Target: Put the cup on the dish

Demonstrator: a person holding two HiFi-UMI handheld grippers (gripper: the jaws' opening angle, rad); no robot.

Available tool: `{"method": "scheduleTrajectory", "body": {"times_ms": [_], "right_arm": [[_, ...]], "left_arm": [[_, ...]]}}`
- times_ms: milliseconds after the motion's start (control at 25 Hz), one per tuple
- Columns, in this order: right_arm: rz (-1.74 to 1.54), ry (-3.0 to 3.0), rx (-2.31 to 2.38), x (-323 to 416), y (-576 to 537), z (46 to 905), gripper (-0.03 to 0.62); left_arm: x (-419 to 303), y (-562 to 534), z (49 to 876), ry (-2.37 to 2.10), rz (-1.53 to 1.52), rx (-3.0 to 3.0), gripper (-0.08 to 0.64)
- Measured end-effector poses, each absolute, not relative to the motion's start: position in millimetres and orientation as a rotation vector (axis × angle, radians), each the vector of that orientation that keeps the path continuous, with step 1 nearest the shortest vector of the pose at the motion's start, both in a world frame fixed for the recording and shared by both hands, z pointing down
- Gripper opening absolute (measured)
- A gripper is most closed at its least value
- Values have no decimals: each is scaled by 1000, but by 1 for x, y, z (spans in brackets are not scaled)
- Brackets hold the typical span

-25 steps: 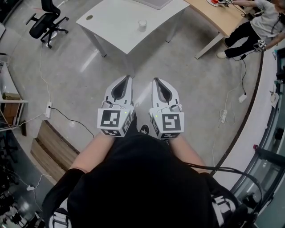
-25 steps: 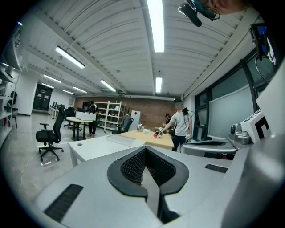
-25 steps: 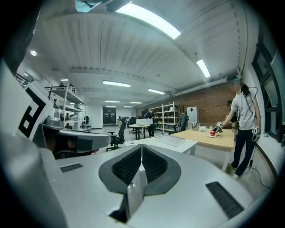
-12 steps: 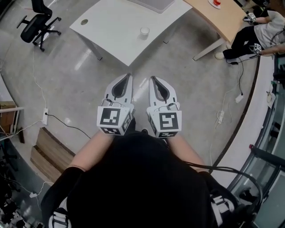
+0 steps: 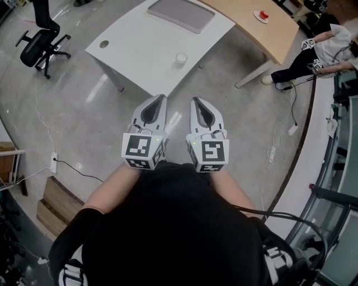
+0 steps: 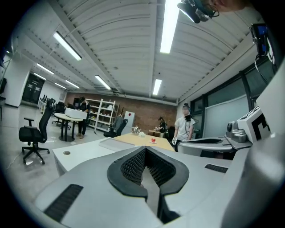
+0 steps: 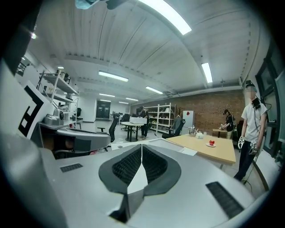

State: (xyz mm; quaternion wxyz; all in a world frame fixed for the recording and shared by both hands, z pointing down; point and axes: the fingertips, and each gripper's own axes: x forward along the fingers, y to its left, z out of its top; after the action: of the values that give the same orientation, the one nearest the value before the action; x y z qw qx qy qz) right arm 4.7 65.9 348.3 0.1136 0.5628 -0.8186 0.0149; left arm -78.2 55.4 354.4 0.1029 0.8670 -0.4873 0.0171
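A small pale cup [image 5: 180, 58] stands near the front edge of a white table [image 5: 140, 50] ahead of me. A flat grey tray [image 5: 180, 14] lies at that table's far side. On a wooden table [image 5: 263, 28] to the right sits a small white dish [image 5: 261, 16] with something red on it. My left gripper [image 5: 161, 98] and right gripper [image 5: 195, 100] are held side by side over the floor, short of the white table. Both are shut and empty, their tips [image 6: 144, 148] [image 7: 141, 146] meeting.
A black office chair [image 5: 42, 33] stands left of the white table. A person [image 5: 321, 44] sits at the far right by the wooden table. Cables and a power strip [image 5: 54, 162] lie on the floor at left, near a wooden platform [image 5: 53, 209].
The white table and cup have come closer and lower in the head view, and the grey tray has come into sight. Both grippers keep the same shut pose.
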Motion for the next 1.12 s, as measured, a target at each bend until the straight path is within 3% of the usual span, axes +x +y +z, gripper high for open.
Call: {"method": "scheduleTrajectory", "body": {"times_ms": [1120], "right_arm": [[30, -2444, 1588, -14, -15, 349, 14]], "left_arm": [[-110, -10, 354, -1543, 67, 2519, 3]]}}
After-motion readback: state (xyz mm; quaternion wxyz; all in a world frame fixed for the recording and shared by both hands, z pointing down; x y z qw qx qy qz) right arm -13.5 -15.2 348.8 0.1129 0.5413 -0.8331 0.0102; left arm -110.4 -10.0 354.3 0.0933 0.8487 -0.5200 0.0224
